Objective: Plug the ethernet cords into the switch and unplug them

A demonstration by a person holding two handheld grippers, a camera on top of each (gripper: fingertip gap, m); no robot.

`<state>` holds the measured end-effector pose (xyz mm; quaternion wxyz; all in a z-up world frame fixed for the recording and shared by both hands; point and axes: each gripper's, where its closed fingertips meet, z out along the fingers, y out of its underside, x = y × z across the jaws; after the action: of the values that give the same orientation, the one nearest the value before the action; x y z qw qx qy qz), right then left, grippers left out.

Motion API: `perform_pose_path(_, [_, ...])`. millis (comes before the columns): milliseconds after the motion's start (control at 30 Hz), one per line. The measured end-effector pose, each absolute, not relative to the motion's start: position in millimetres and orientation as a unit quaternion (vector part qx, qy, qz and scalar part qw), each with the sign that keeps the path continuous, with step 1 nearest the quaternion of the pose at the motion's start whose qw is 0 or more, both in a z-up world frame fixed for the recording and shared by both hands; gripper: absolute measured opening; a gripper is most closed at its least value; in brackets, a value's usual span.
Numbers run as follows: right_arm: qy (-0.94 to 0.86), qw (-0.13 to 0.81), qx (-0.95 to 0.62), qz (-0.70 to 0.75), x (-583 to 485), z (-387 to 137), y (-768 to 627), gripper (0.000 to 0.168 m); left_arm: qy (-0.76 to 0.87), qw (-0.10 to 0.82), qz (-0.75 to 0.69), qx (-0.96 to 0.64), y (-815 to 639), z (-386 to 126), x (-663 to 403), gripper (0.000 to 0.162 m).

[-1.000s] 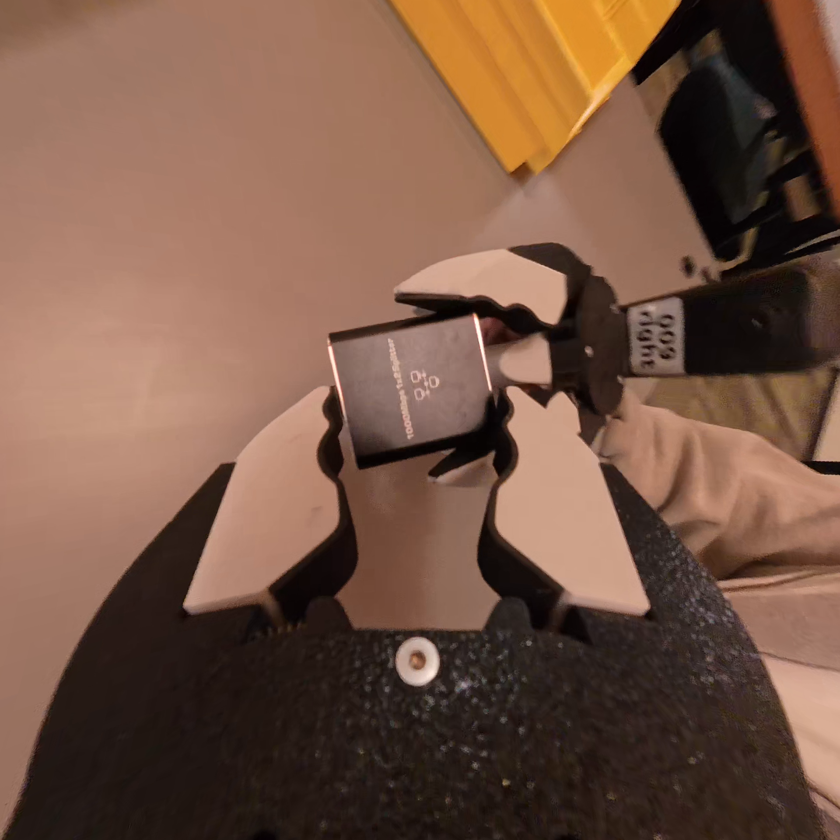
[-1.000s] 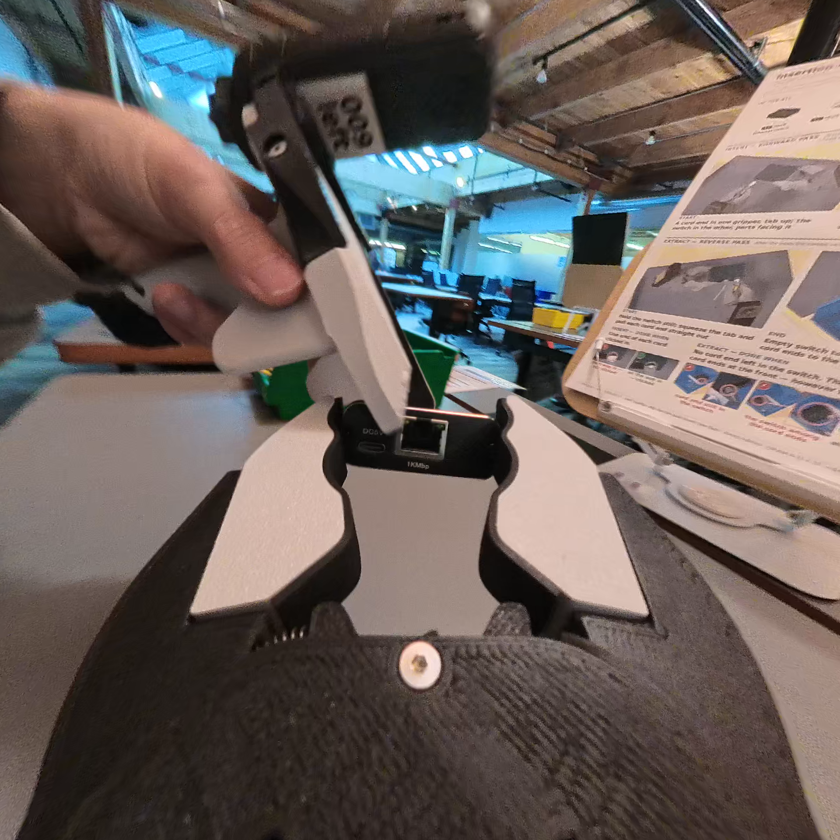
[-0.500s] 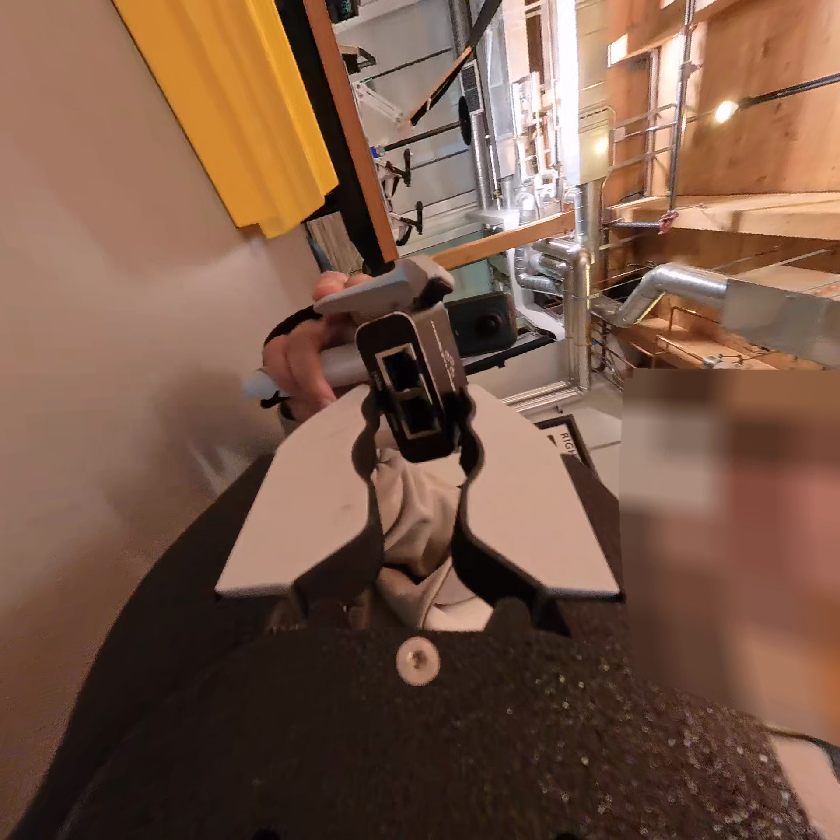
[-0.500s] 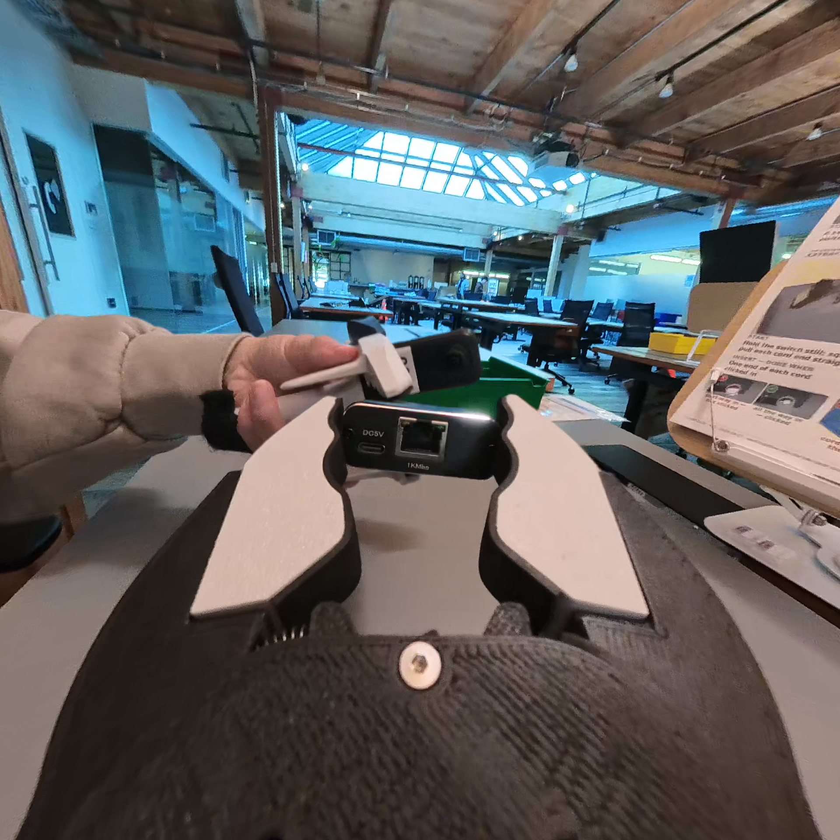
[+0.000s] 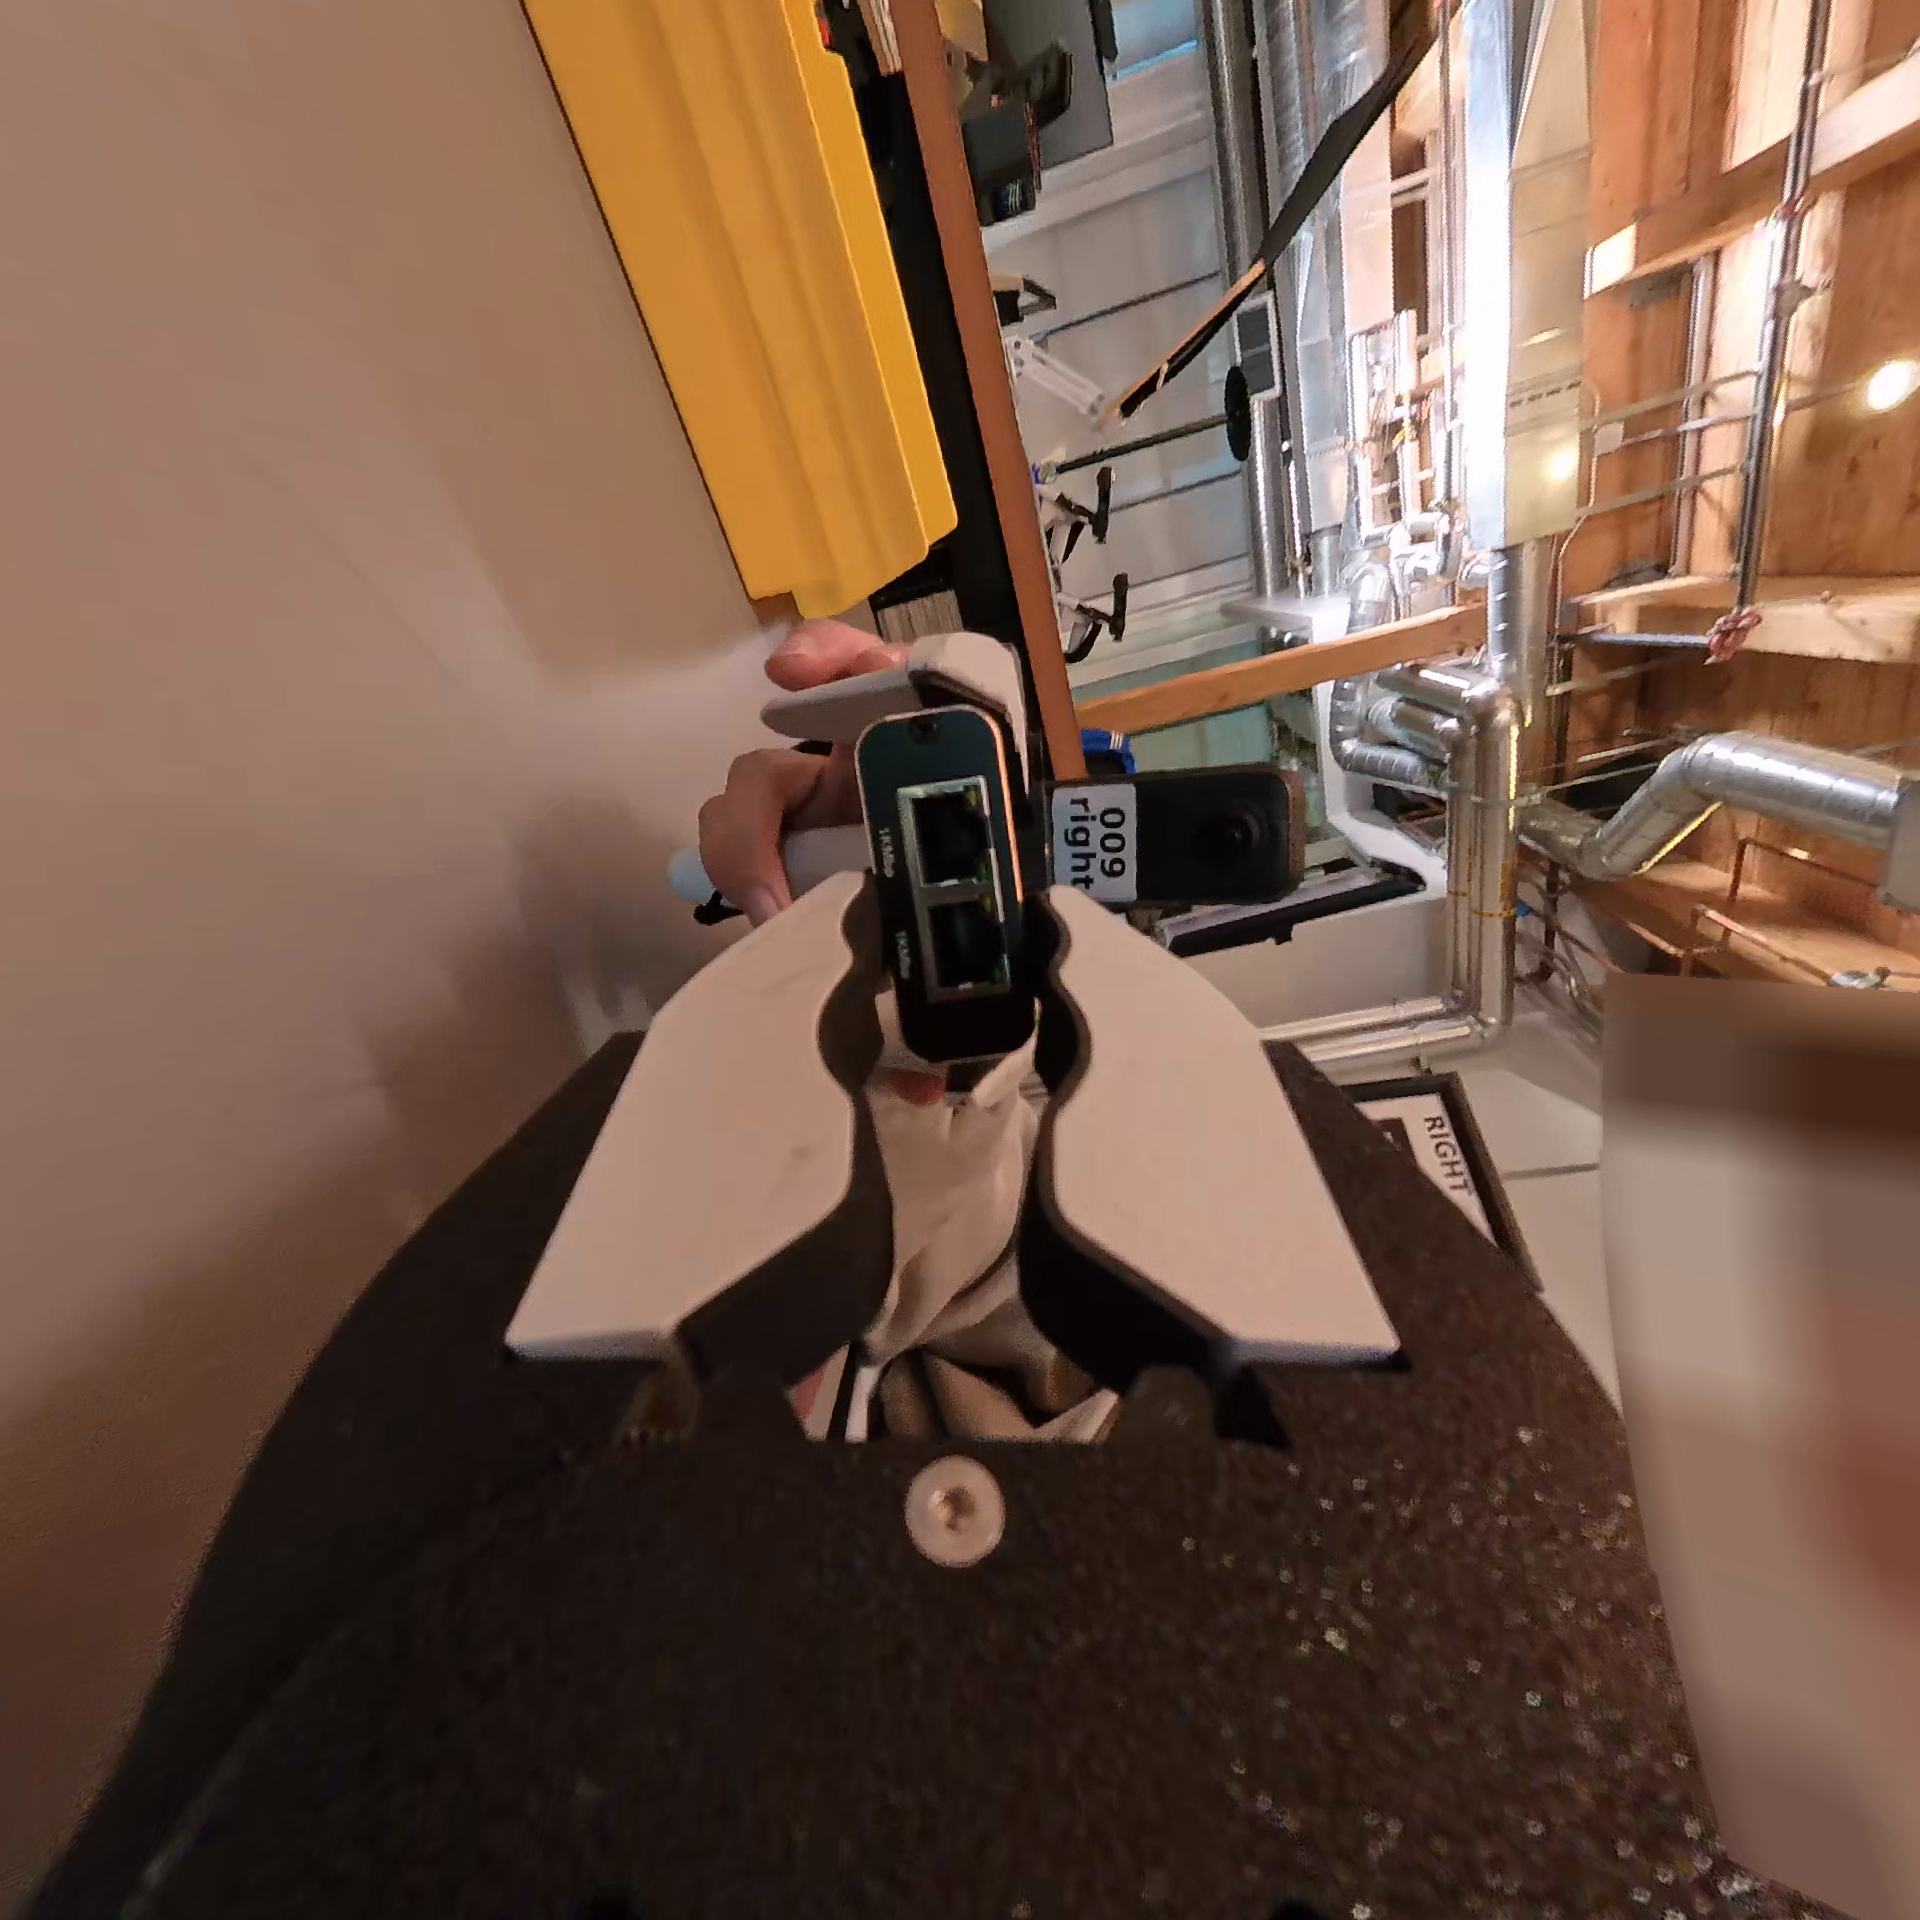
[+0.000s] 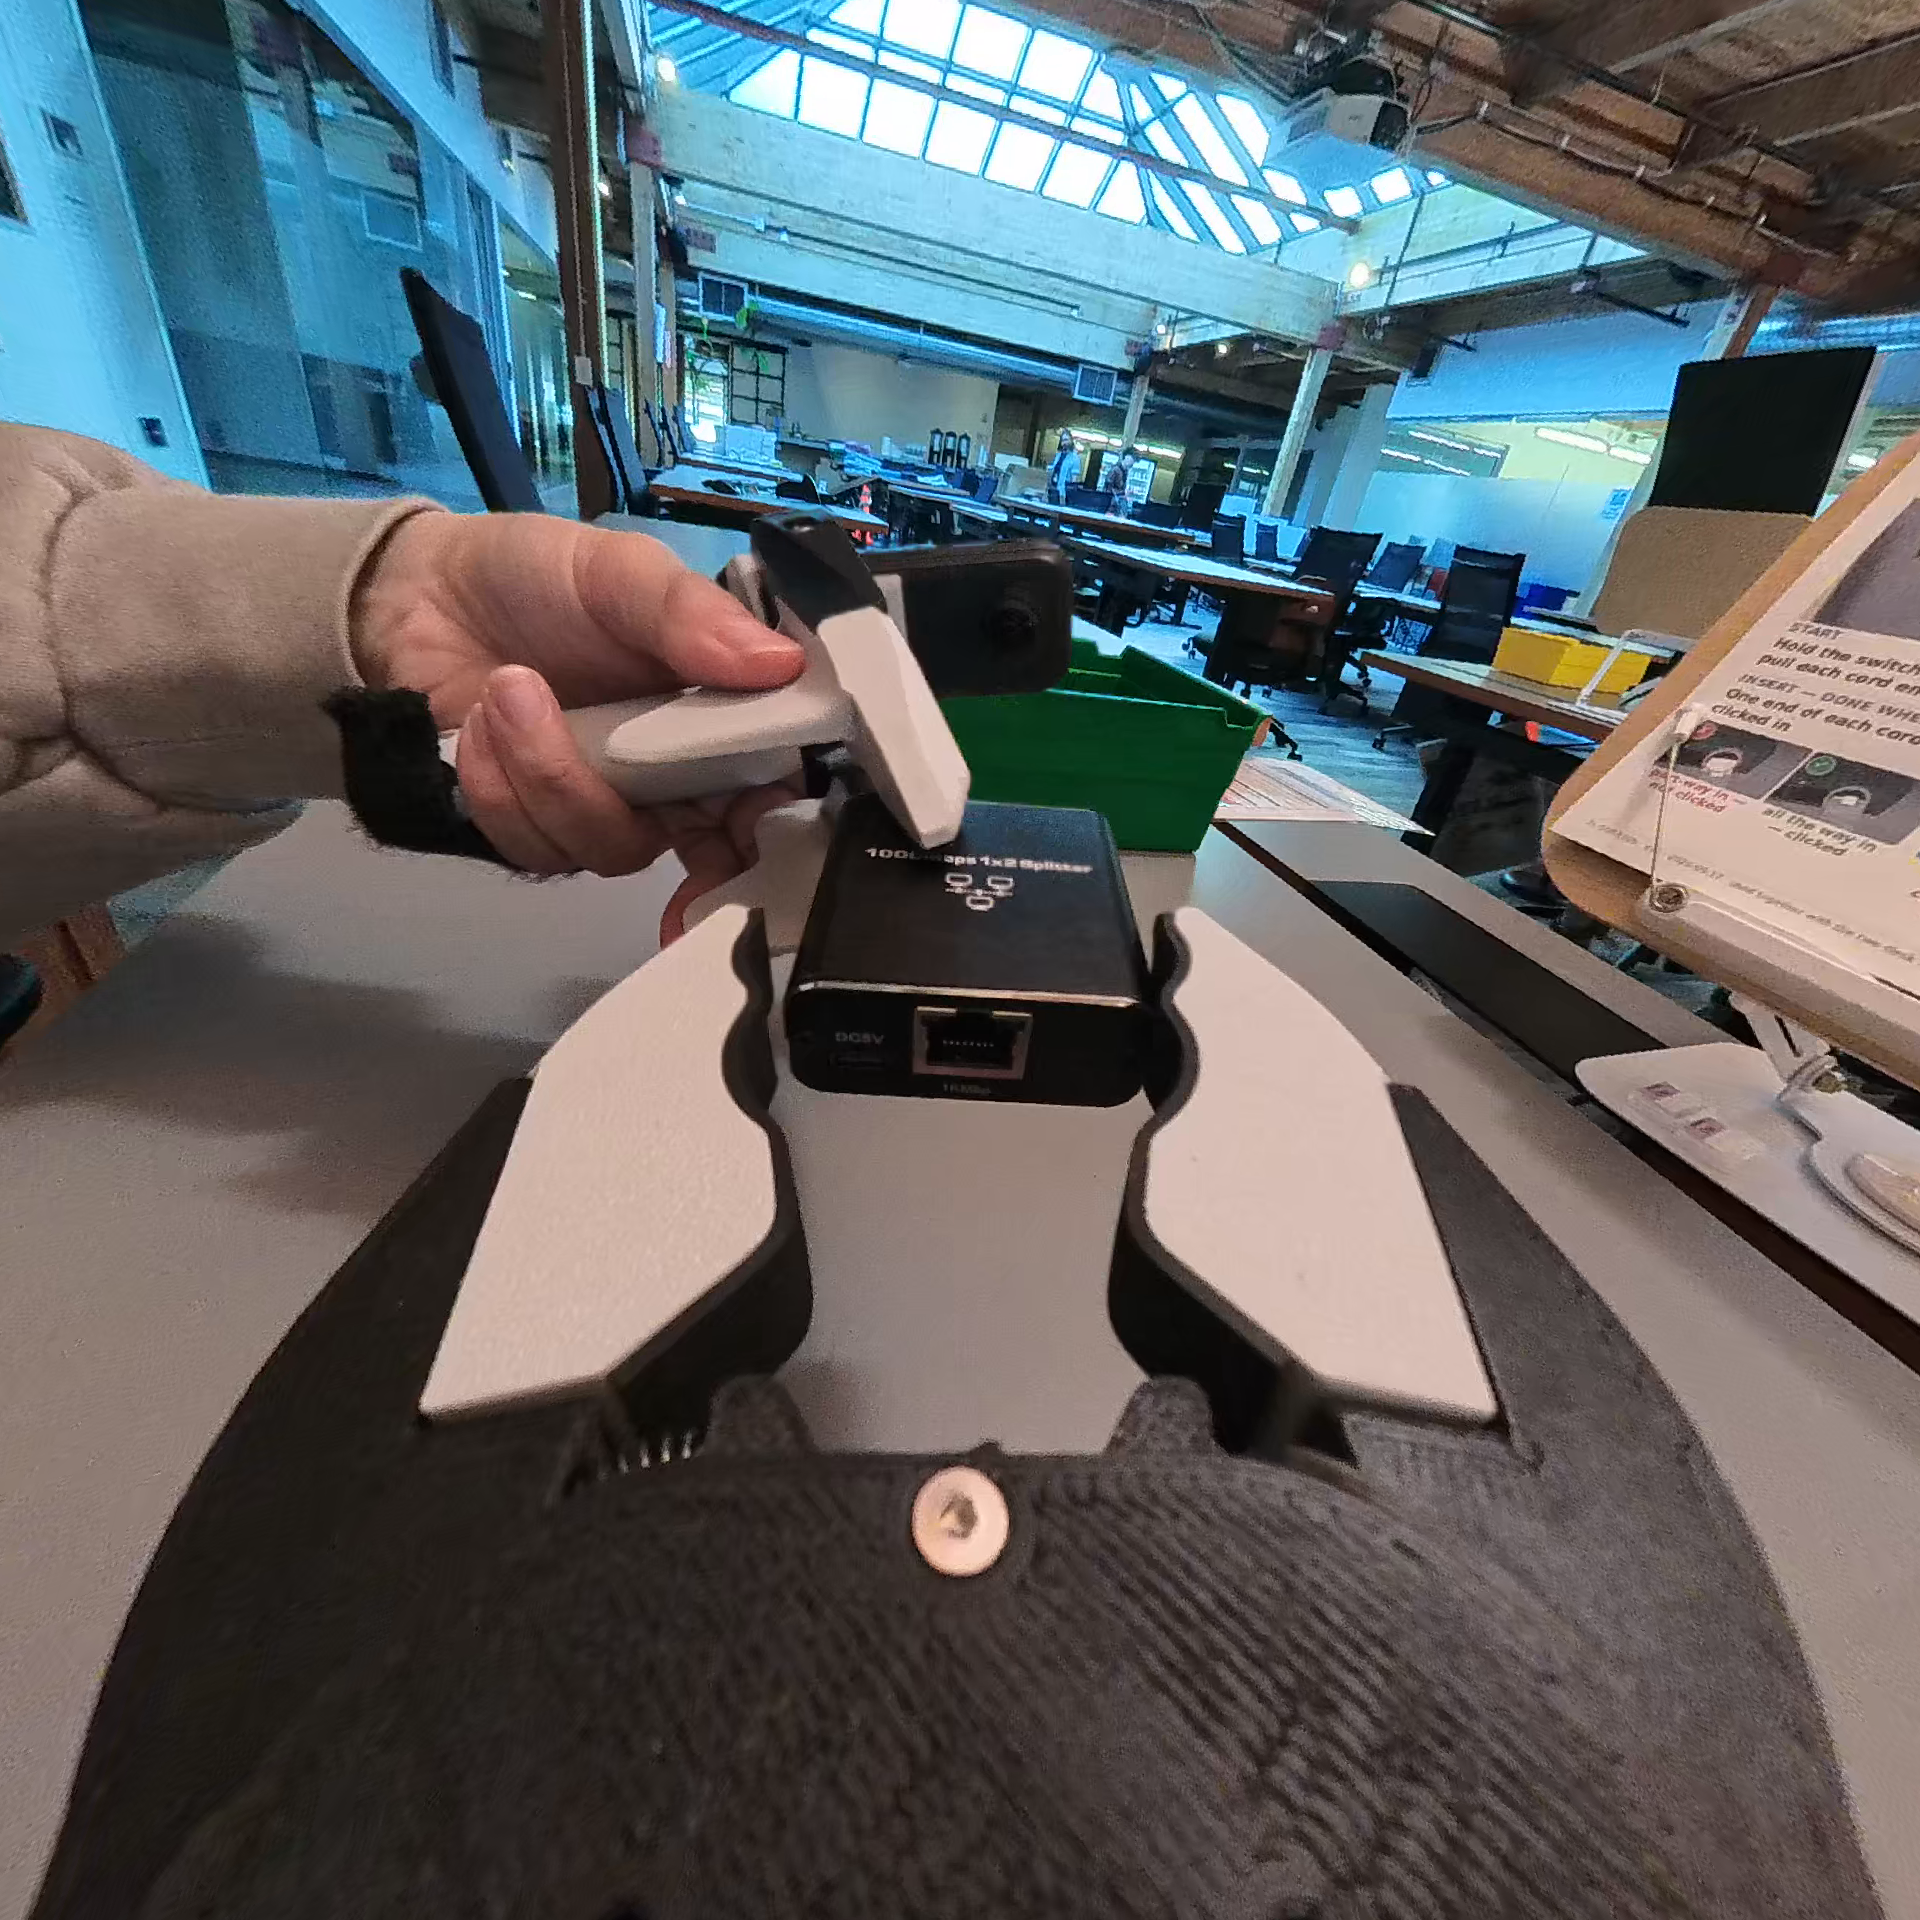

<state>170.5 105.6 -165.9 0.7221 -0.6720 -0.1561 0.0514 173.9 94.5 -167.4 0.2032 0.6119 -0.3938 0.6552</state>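
Observation:
The black switch is held between both grippers above the grey table. My left gripper is shut on its top and bottom faces at the end with two empty ports, which faces the left camera. My right gripper is shut on its side faces at the other end, where one empty port faces the right camera. In the right wrist view one left finger lies on top of the switch's far end. A hand holds the left gripper. No cord is in view.
A green bin stands on the table behind the switch. A clipboard with an instruction sheet leans at the right on a white stand. In the left wrist view, turned sideways, a yellow bin lies on the table. My left and right fingertips are right by each other.
My left gripper has swung from above the switch round to its far end and rolled a quarter turn. The switch's top face has tilted into the right wrist view.

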Motion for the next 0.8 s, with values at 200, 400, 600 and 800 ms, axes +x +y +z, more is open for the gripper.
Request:
perform_pose_path(200, [-0.158,0.721,-0.674,0.027,172,-170,109,0.074,-0.367,0.203,0.666,0.616,91,-171,173,0.025])
perform_pose_path(400, [-0.156,0.724,-0.671,0.042,170,-169,108,0.077,-0.369,0.198,0.663,0.621,89,-170,173,0.025])
perform_pose_path(600, [-0.171,0.719,-0.671,0.058,165,-172,107,0.076,-0.38,0.208,0.655,0.619,81,-172,172,0.025])
perform_pose_path(800, [-0.169,0.723,-0.668,0.042,167,-171,107,0.076,-0.363,0.201,0.659,0.627,77,-172,175,0.024])
